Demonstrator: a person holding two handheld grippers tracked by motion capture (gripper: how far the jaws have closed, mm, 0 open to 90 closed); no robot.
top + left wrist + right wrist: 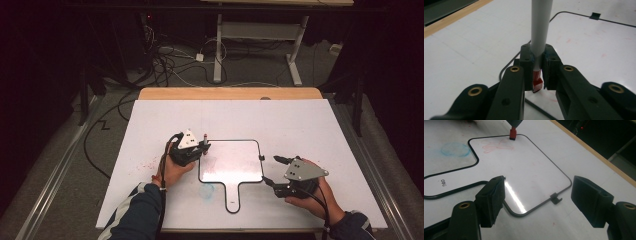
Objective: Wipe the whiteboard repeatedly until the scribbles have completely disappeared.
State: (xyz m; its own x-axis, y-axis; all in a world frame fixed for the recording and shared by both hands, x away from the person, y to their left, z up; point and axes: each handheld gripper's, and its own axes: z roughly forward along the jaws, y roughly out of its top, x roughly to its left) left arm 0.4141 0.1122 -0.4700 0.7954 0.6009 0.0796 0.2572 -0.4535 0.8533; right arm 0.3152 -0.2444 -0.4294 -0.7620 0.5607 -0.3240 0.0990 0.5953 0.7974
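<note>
On a white-covered table lies a small white paddle-shaped whiteboard with a thin black rim, its handle pointing toward the person, with bare surface open all around. At the board's far left corner, the left gripper pinches a white marker with a red tip upright, tip on the board near faint red scribbles. Beside the board's right edge, the right gripper rests with jaws spread, holding nothing.

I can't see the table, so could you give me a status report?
Left gripper shut on marker, tip at whiteboard. Right gripper open. Nothing in the way.
</note>
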